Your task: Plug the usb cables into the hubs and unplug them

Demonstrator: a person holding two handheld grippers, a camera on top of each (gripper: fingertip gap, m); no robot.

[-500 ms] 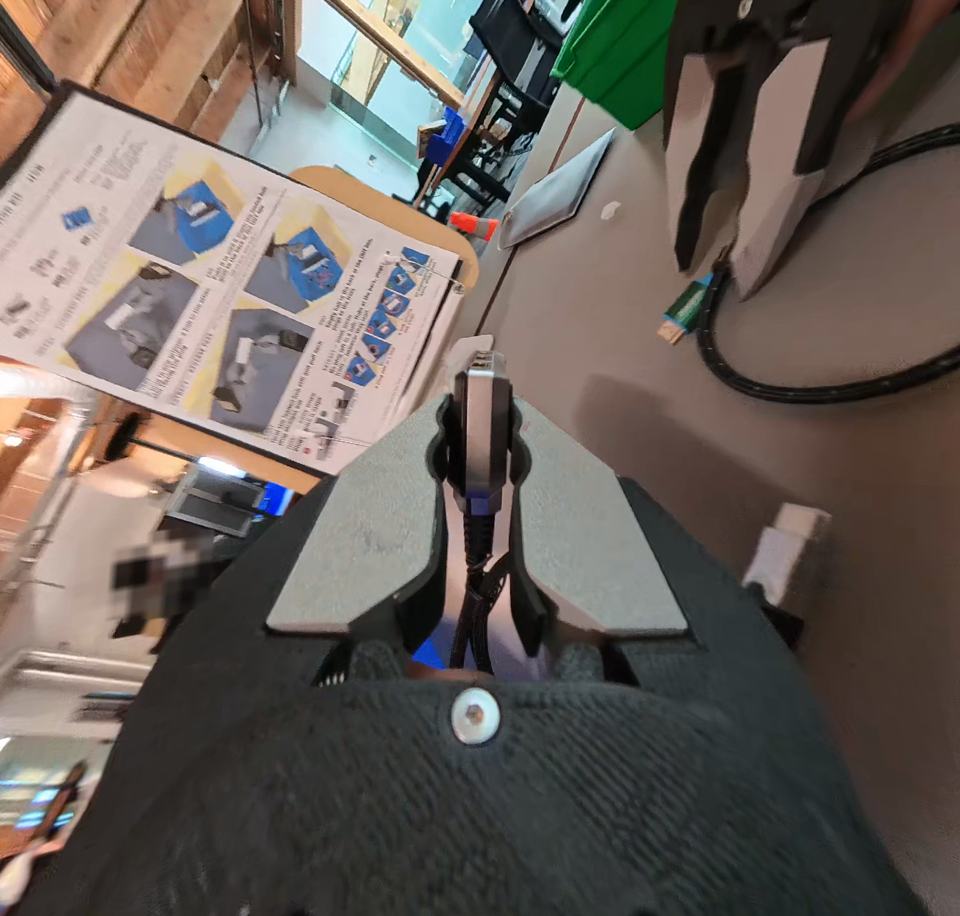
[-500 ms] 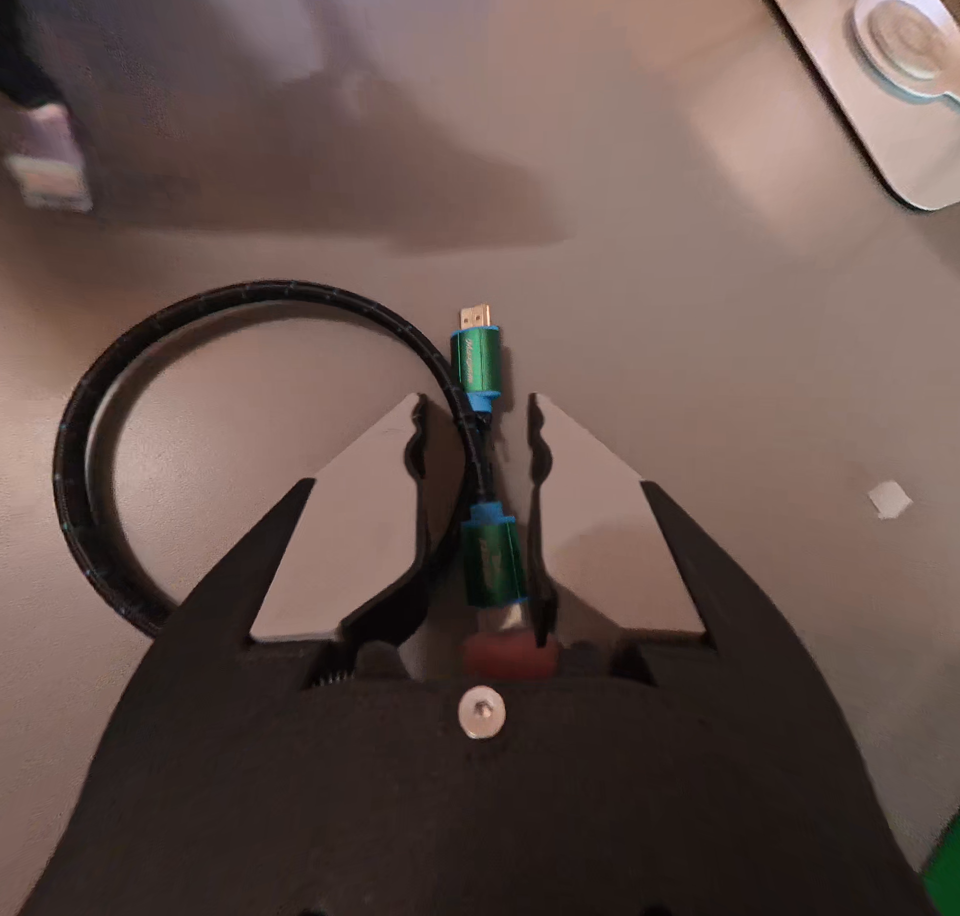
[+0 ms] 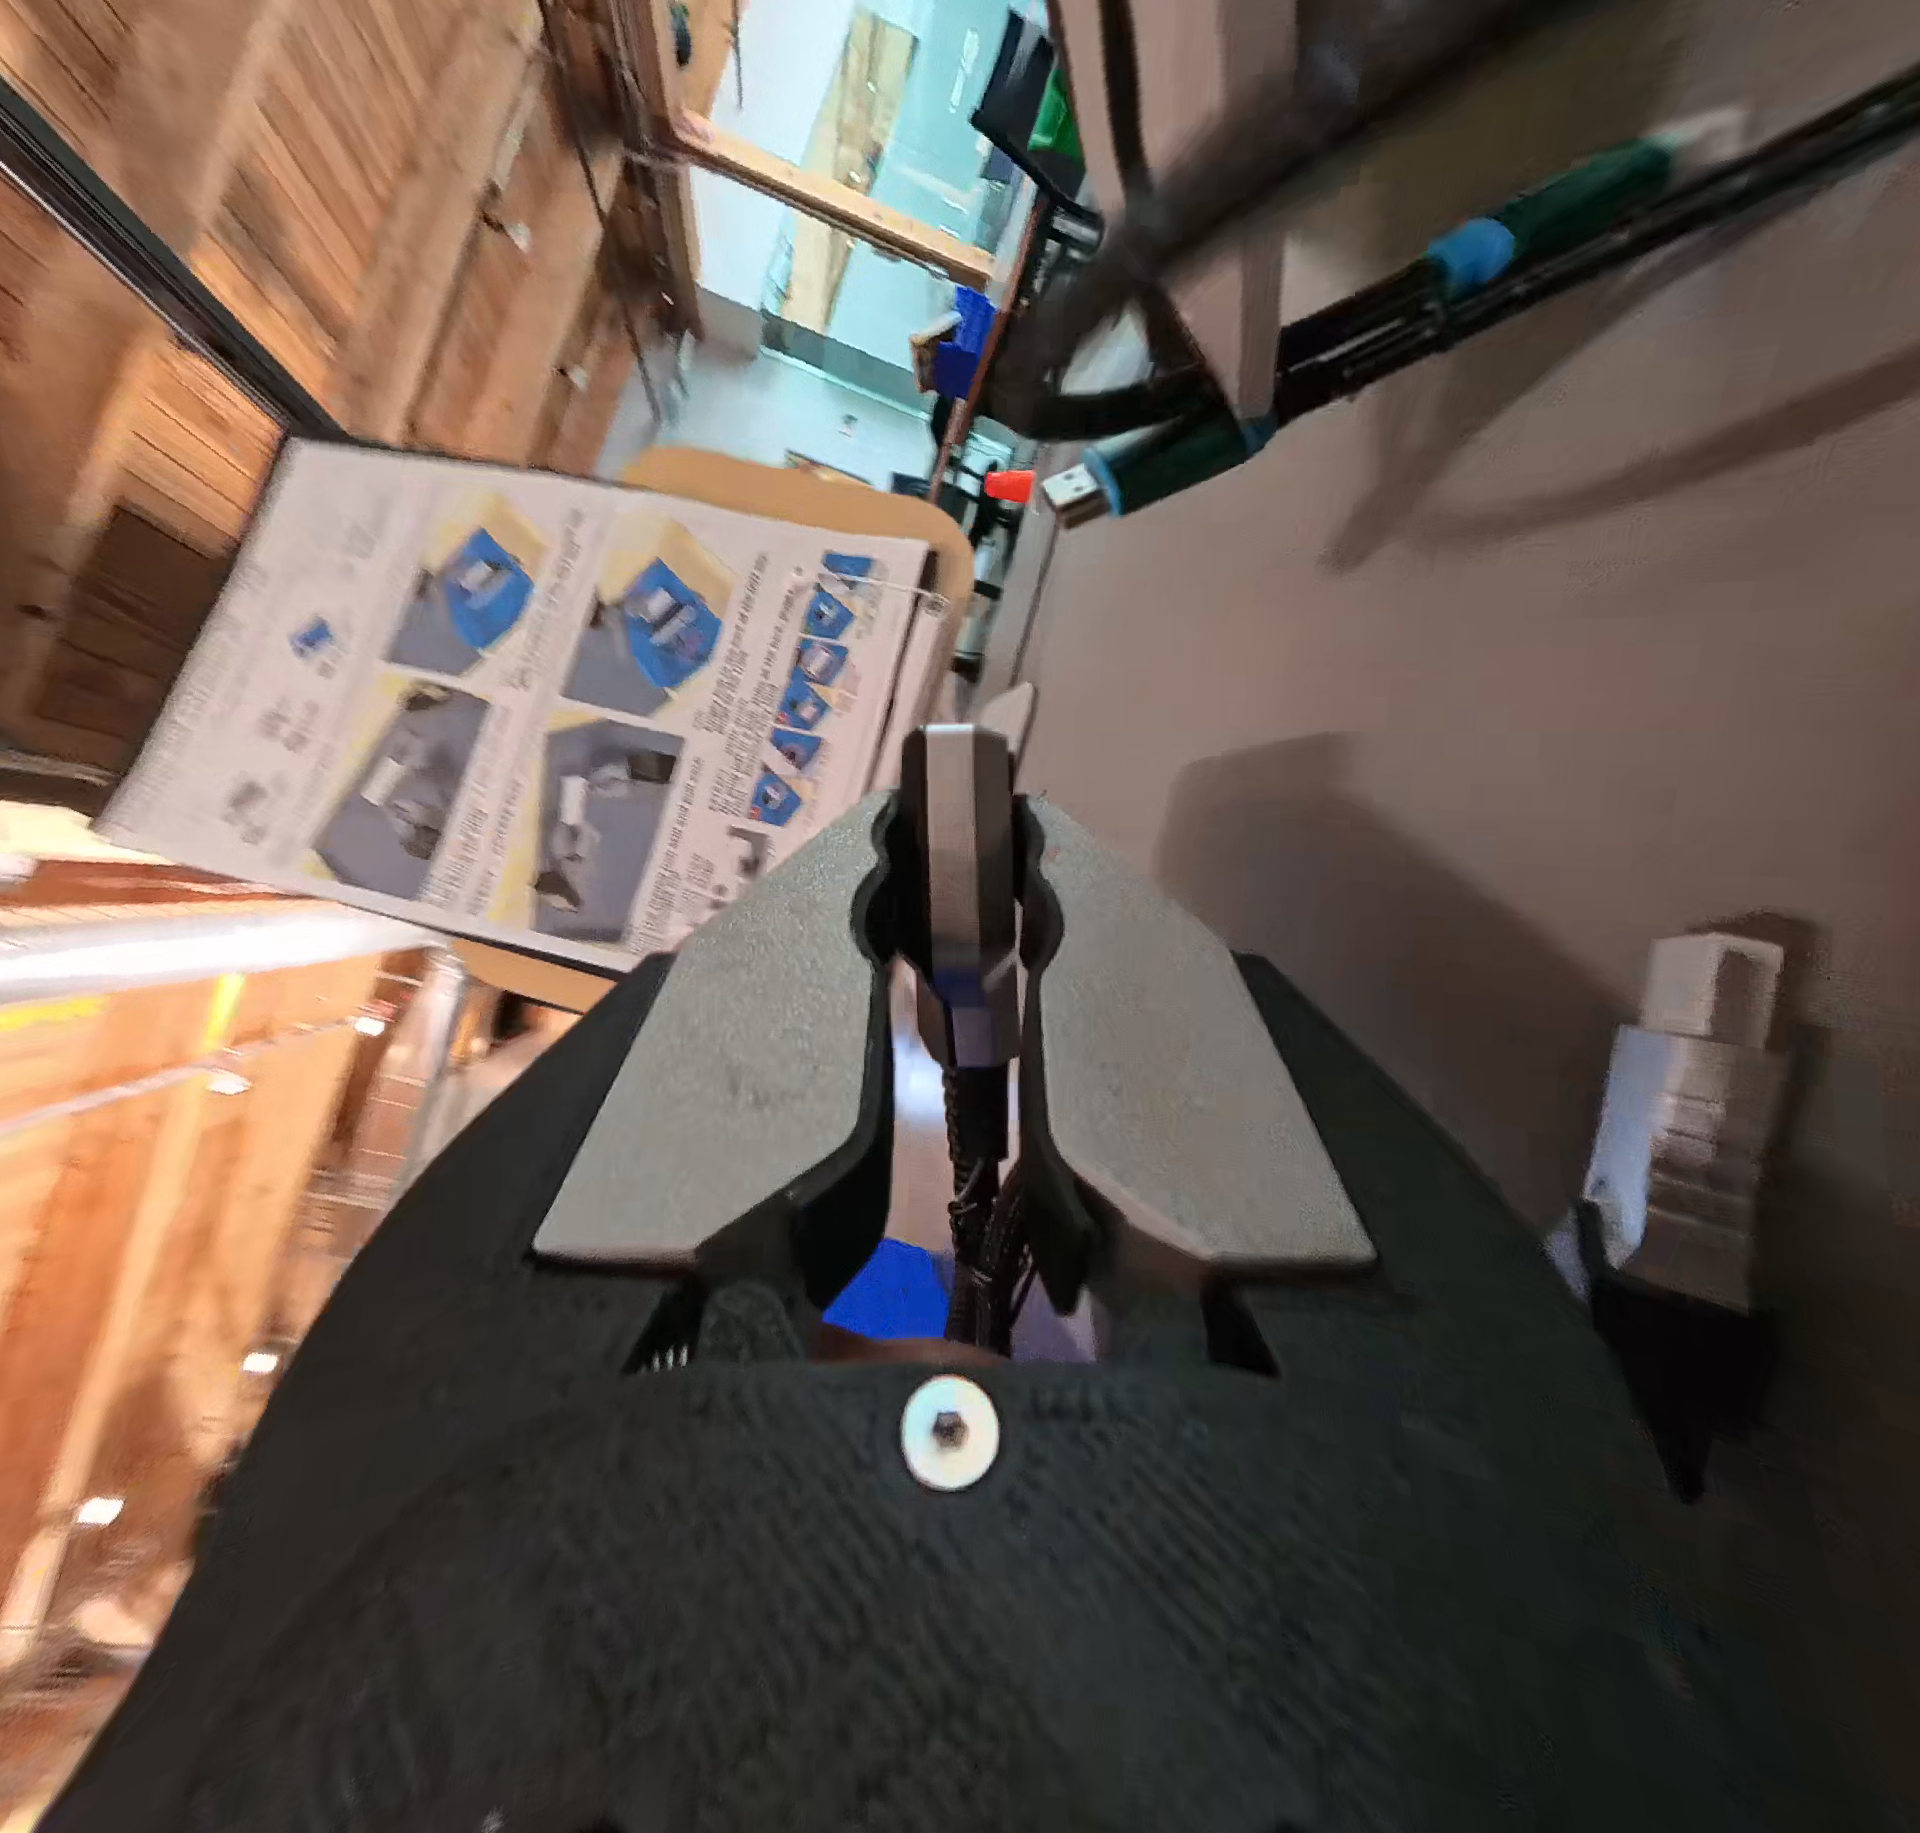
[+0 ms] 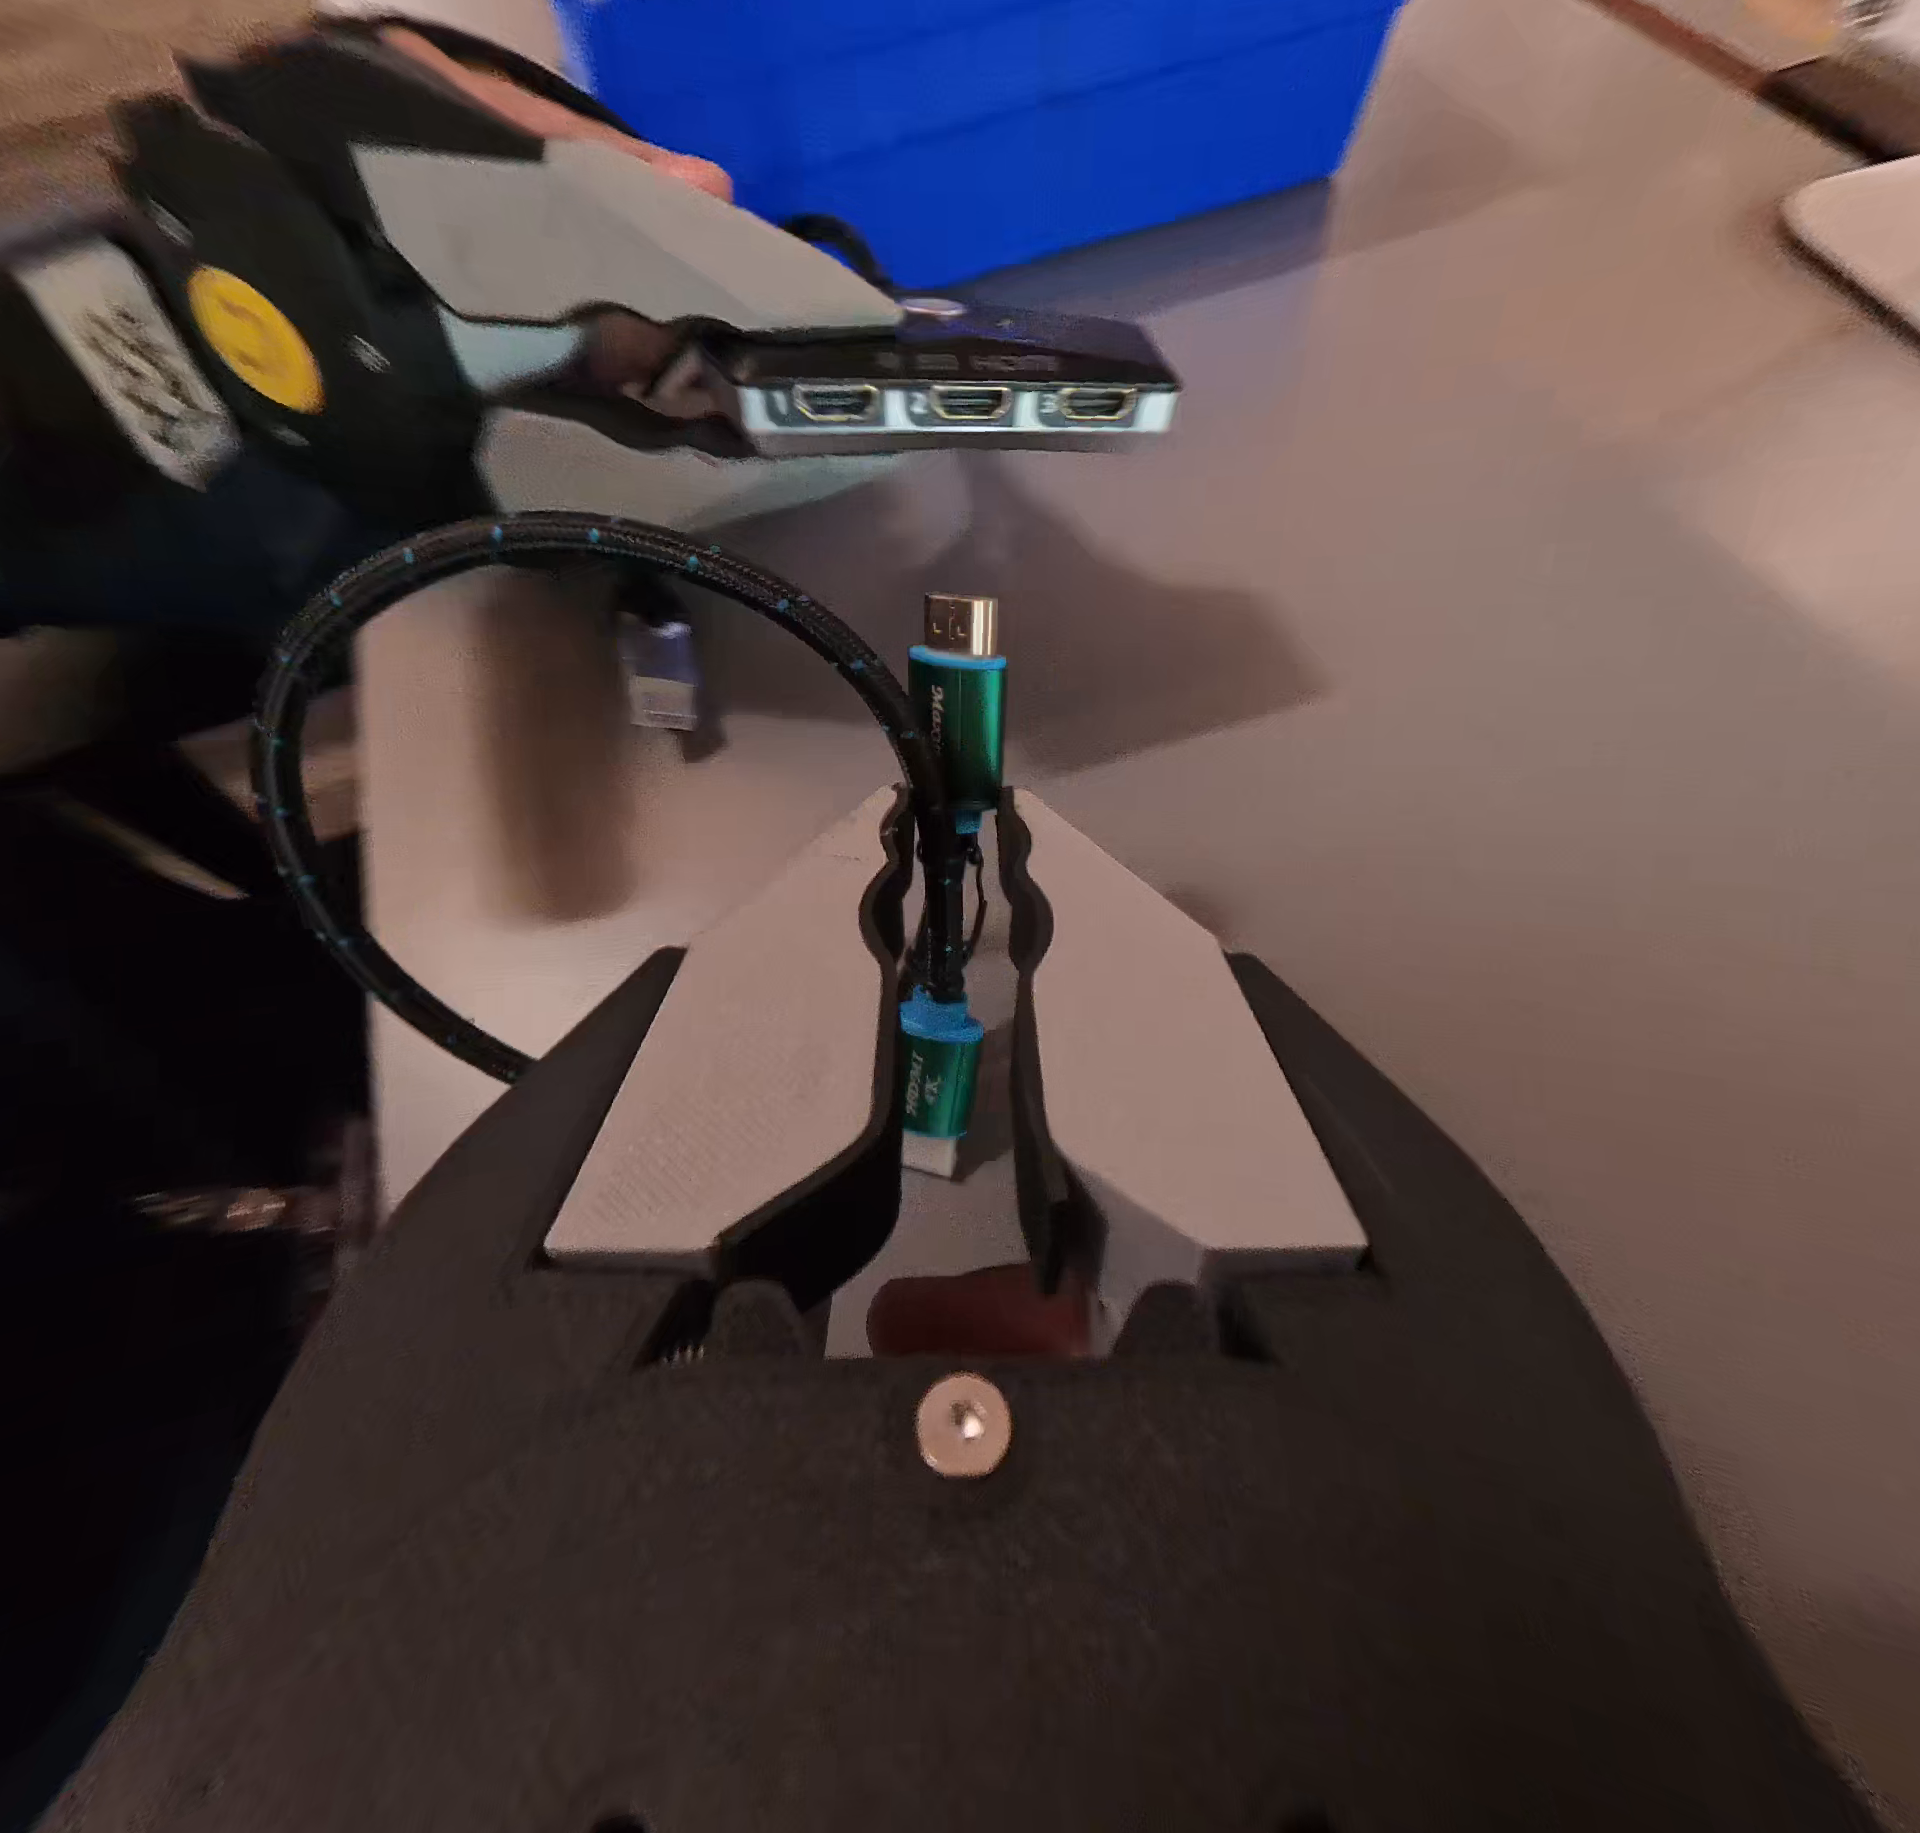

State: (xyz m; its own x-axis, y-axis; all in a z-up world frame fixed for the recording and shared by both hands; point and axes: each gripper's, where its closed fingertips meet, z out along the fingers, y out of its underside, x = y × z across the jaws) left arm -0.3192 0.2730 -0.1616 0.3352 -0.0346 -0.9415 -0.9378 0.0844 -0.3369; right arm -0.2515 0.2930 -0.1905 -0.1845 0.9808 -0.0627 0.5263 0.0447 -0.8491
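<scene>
My left gripper (image 3: 961, 827) is shut on a small dark grey switch box (image 3: 956, 796), held edge-on, with its black lead running back between the fingers. In the right wrist view the left gripper (image 4: 800, 381) holds this box (image 4: 966, 381) level above the table, its three ports facing me. My right gripper (image 4: 951, 812) is shut on a black braided cable (image 4: 312, 848) just behind a green plug (image 4: 961, 723) that points up at the box. The cable's other green plug (image 4: 935, 1077) lies between the fingers. The plug also shows in the left wrist view (image 3: 1174, 464).
A blue bin (image 4: 987, 90) stands behind the box on the grey table (image 4: 1507, 848). A grey-white plug (image 4: 660, 671) is below the left gripper and shows in the left wrist view (image 3: 1683, 1108). An illustrated sheet (image 3: 520, 703) stands at the table's edge. A white flat object (image 4: 1860, 225) lies far right.
My right gripper has shut on the braided cable, lifted it off the table and swung up to face the switch box. My left gripper still holds the box.
</scene>
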